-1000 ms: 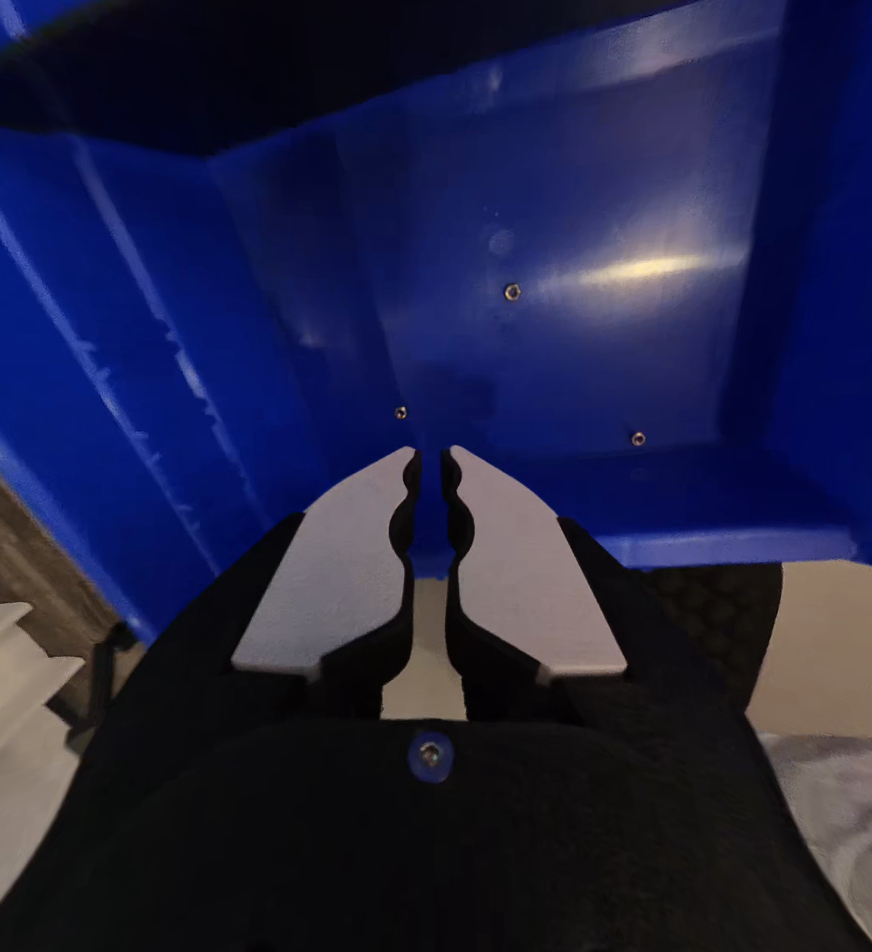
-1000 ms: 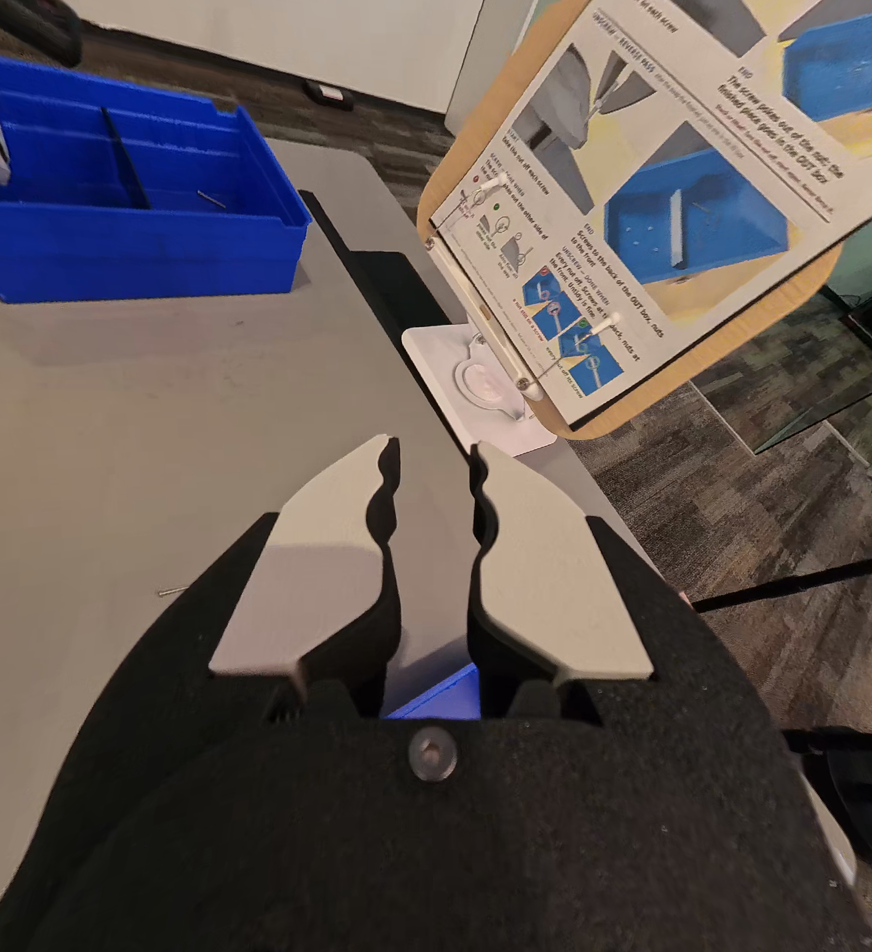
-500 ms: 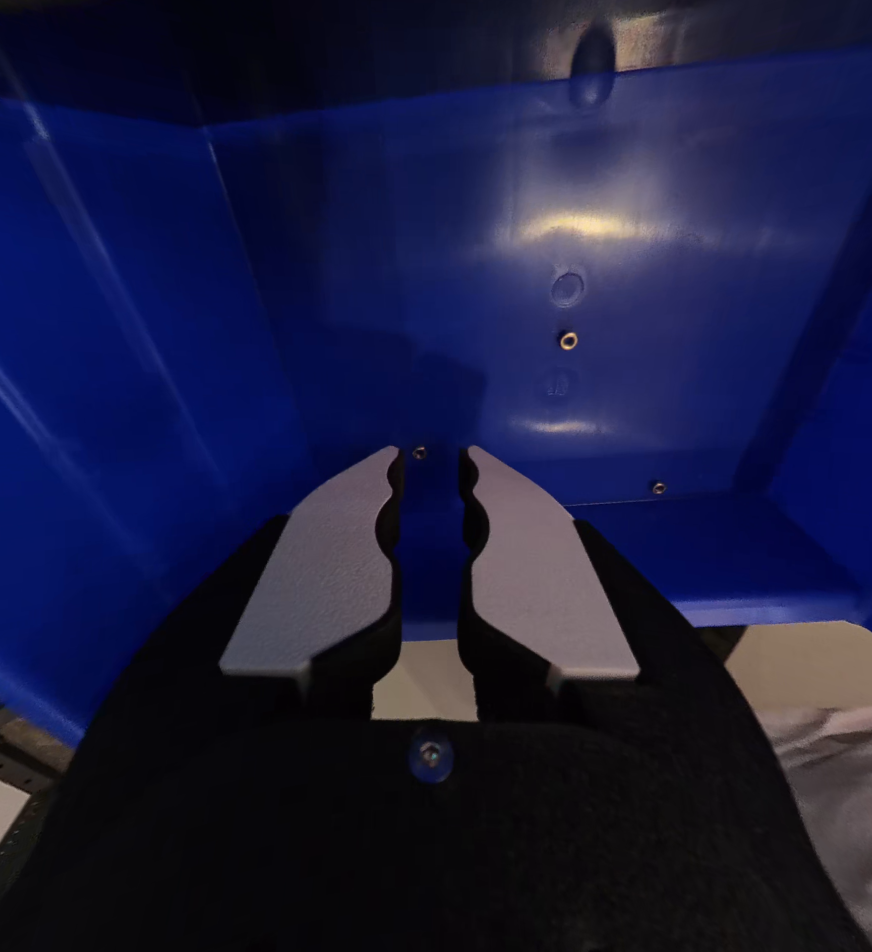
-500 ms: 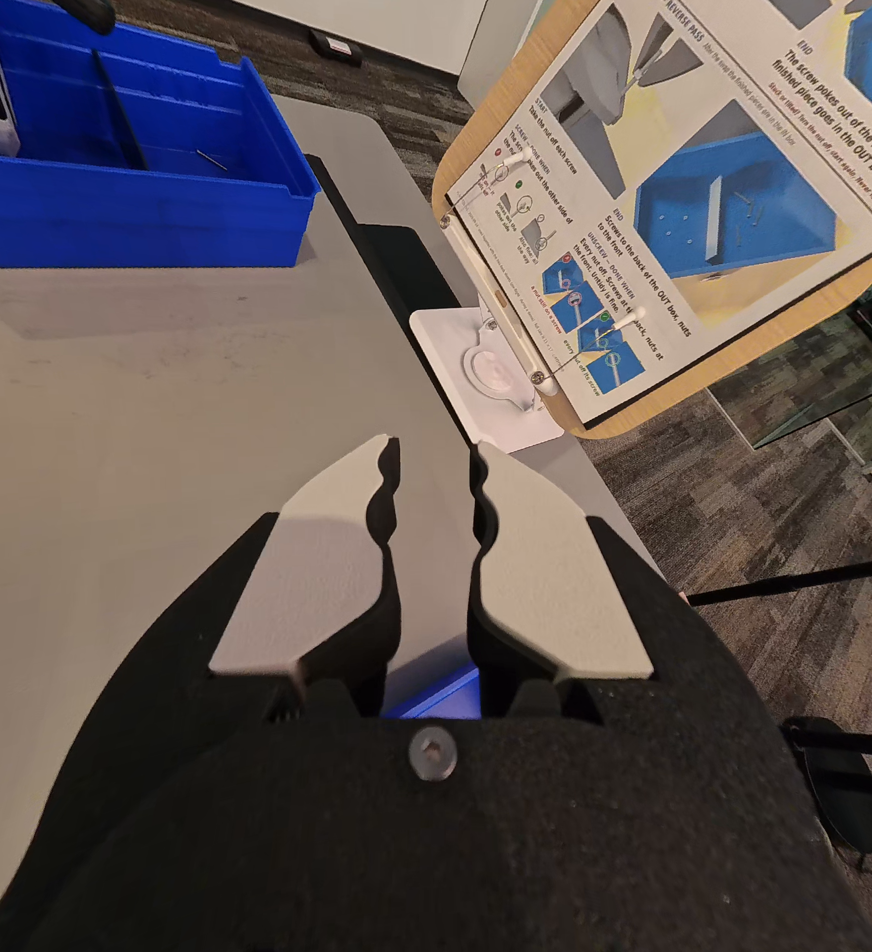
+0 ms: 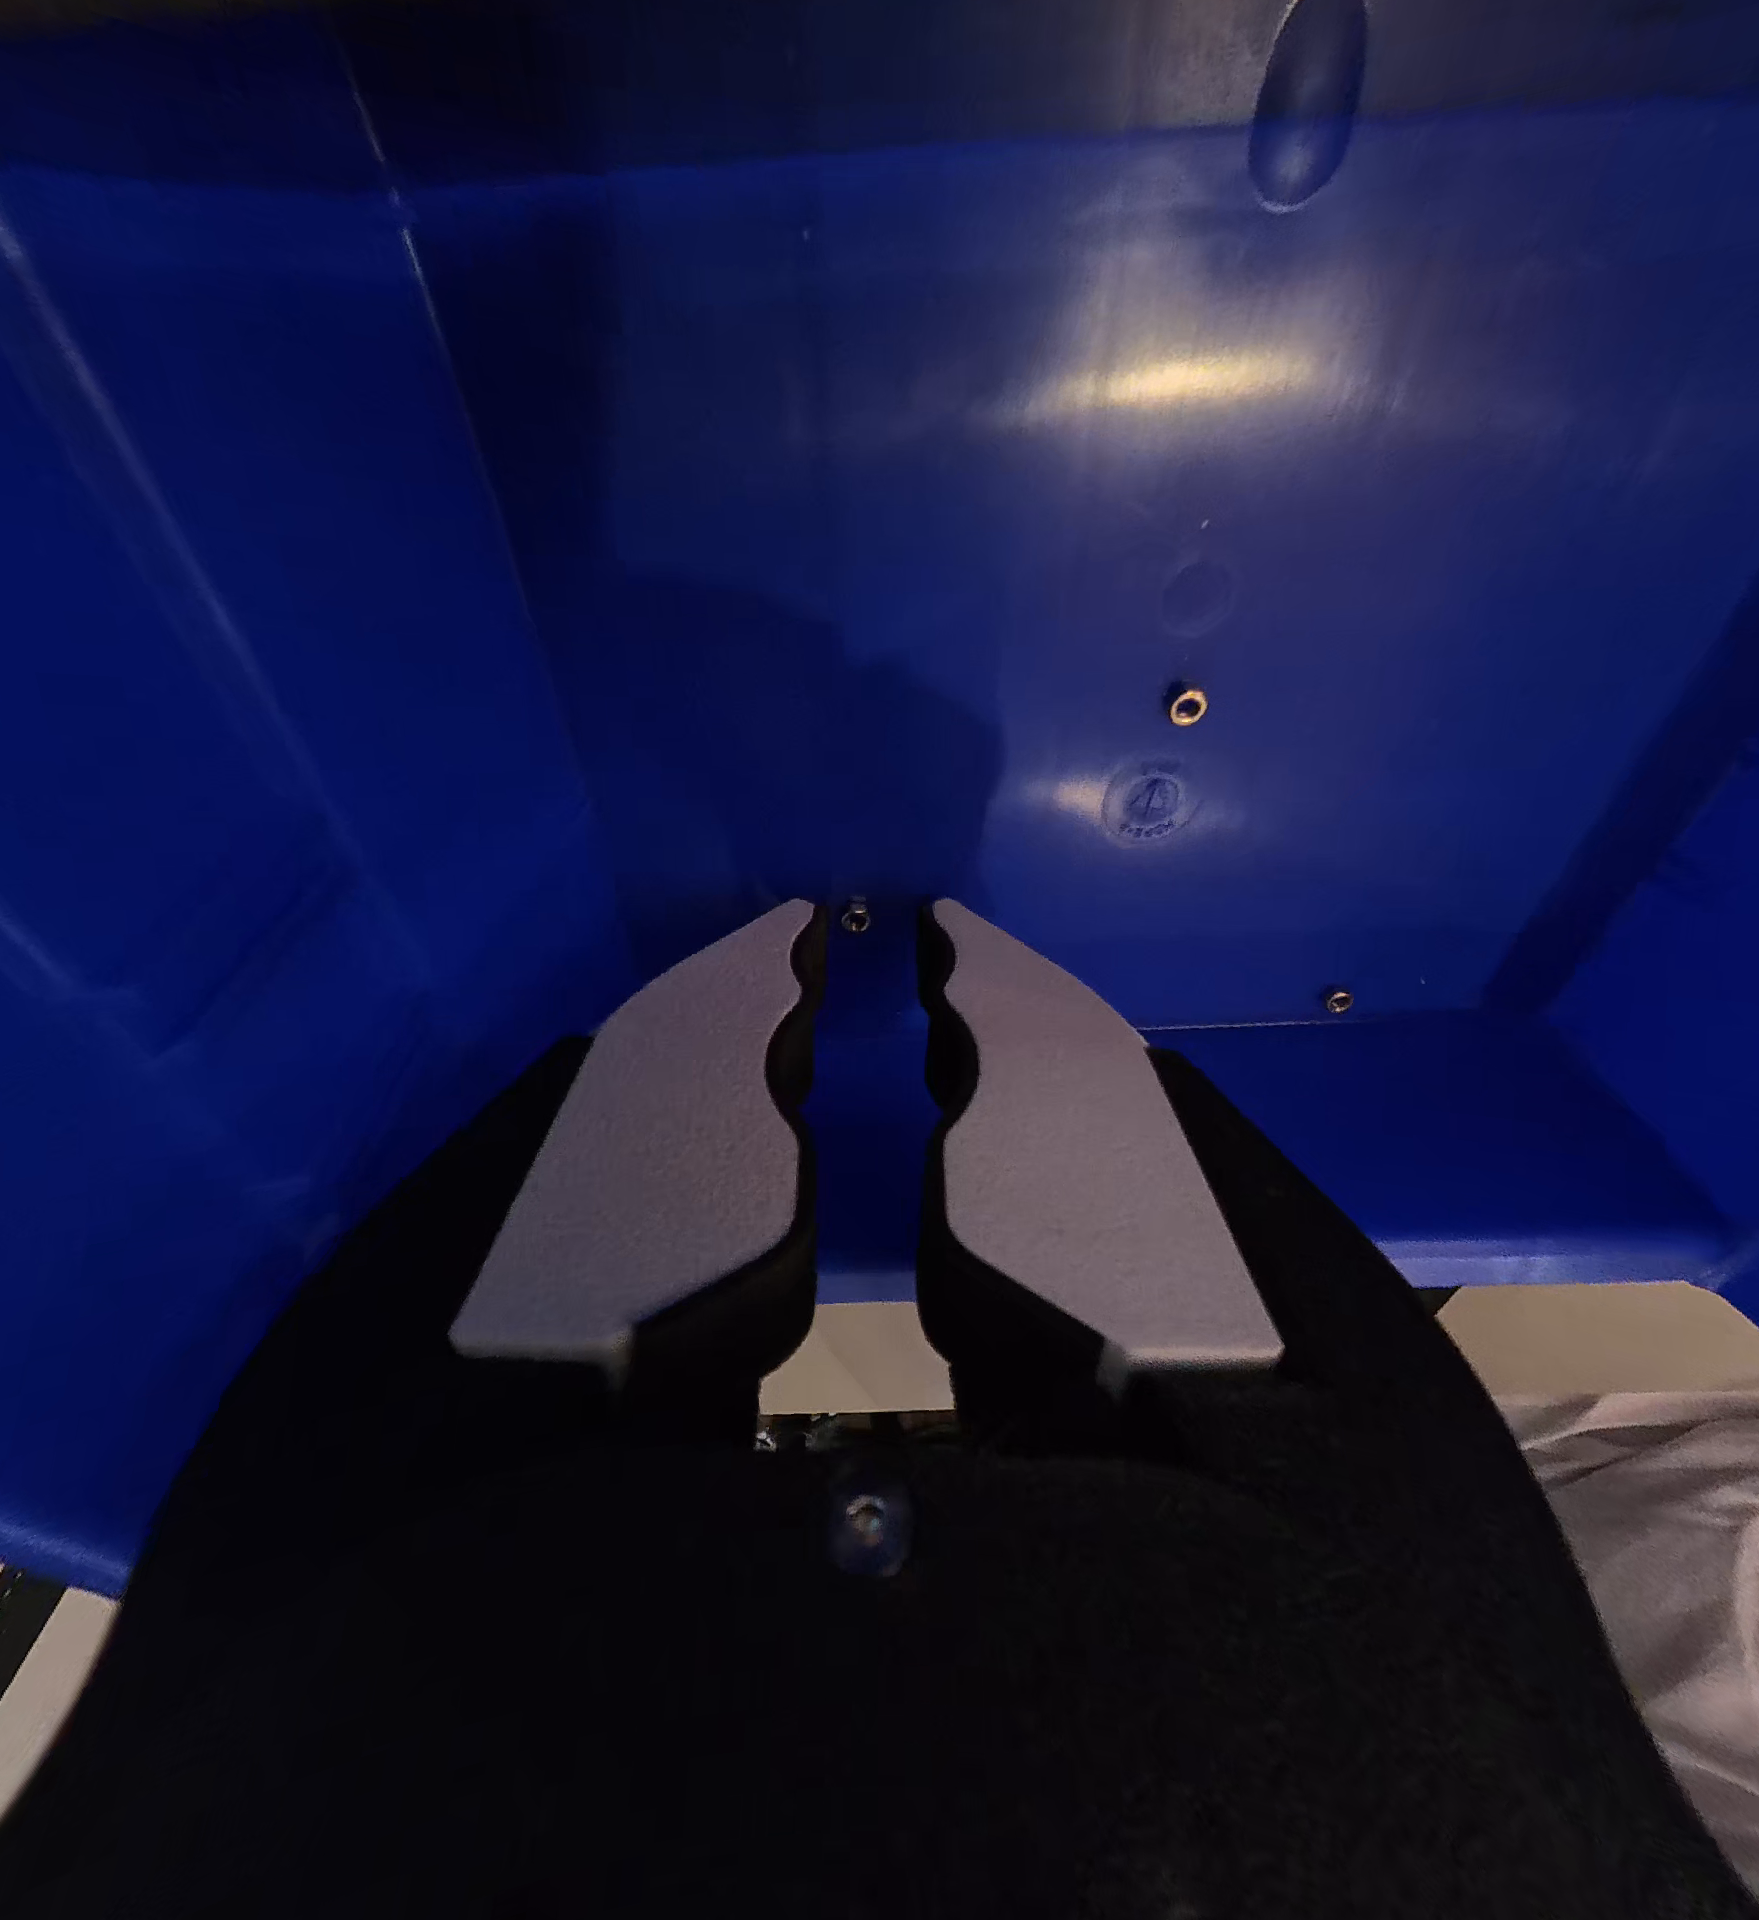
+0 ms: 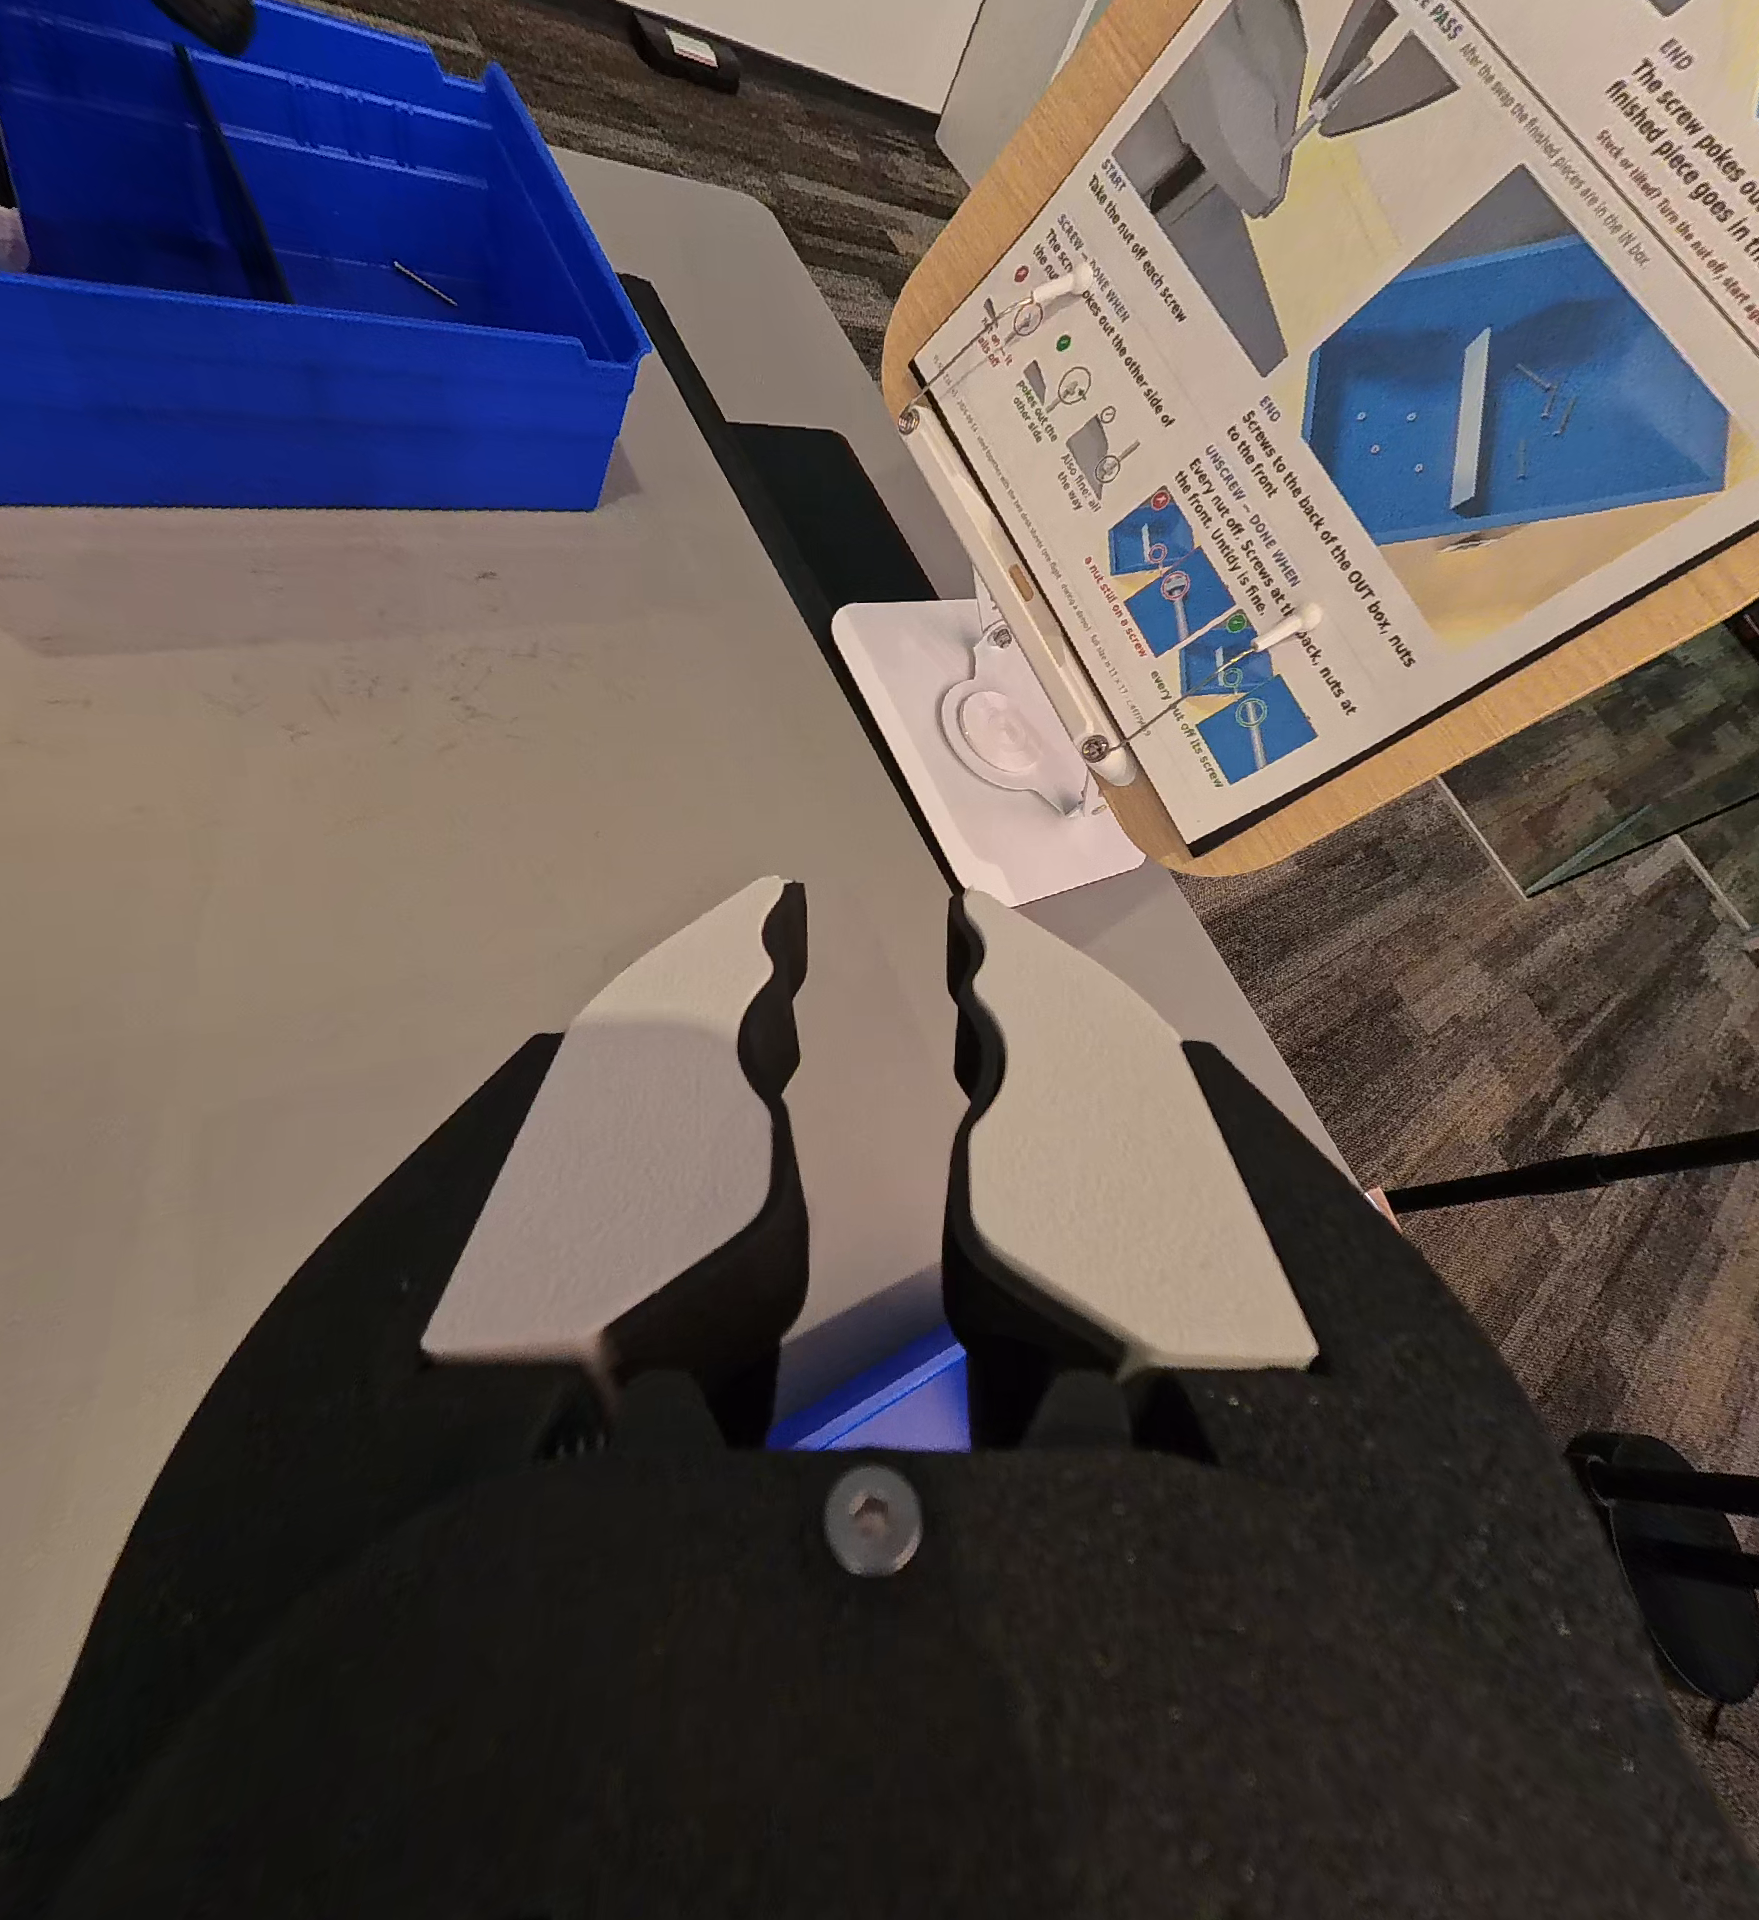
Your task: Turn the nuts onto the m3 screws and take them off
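Left gripper [image 5: 870, 914] parted, empty, now advanced over nearest nut [image 5: 857, 916] on blue bin [image 5: 335, 727] floor; pickup judged imminent. Two nuts [image 5: 1187, 709] beyond. Right gripper [image 6: 875, 899] parted, idle above table [image 6: 231, 831]; farther, screw [image 6: 425, 284].

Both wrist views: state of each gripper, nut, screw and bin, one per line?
left gripper: open, tips straddling a nut, not yet closed
nut between tips: loose on the bin floor
other nuts: loose, apart
blue bin: upright on the table, divider in place
screw: lying flat in the bin's right compartment
right gripper: open, empty
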The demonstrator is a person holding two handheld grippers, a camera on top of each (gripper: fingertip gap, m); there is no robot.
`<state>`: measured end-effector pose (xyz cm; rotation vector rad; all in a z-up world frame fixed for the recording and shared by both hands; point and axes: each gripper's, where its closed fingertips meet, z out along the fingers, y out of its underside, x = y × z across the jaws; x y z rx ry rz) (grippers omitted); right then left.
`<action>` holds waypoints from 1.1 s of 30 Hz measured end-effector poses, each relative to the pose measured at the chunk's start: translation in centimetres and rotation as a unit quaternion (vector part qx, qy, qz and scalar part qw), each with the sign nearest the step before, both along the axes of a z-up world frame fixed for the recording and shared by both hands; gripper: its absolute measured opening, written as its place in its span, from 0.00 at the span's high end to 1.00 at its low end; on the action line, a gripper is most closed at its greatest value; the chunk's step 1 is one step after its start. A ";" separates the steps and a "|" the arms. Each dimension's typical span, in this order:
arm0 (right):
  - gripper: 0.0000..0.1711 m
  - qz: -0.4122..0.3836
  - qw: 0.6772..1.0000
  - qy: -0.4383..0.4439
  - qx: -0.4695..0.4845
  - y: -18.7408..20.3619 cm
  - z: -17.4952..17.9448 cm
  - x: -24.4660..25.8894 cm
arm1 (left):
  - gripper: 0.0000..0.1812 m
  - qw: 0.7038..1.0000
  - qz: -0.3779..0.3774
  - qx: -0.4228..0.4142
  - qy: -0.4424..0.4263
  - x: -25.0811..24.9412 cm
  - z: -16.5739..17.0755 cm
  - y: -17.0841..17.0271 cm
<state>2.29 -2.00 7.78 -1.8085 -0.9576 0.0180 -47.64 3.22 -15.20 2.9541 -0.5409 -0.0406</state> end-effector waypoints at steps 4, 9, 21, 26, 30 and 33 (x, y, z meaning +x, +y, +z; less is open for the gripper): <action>0.85 0.001 1.000 -0.001 0.001 -0.1 0.0 0.0 | 0.95 1.000 -0.006 -0.004 0.000 0.3 0.0 -0.1; 0.85 0.003 1.000 0.000 0.002 -0.2 0.2 0.0 | 0.97 1.000 -0.001 -0.005 -0.002 0.4 0.0 -0.2; 0.85 -0.001 1.000 0.006 0.007 -0.1 0.5 0.3 | 0.97 0.996 -0.043 0.074 -0.007 2.4 5.8 -0.3; 0.85 -0.005 1.000 -0.009 -0.004 0.3 -0.2 0.3 | 0.97 0.962 -0.177 0.185 -0.099 13.5 14.7 -2.8; 0.85 -0.016 0.999 -0.031 -0.024 0.4 -1.3 1.0 | 0.97 0.914 -0.355 0.138 -0.143 24.7 13.7 -8.9; 0.86 -0.004 0.997 -0.048 -0.060 -0.2 -2.8 1.4 | 0.97 0.884 -0.439 0.119 -0.103 30.3 8.9 -10.5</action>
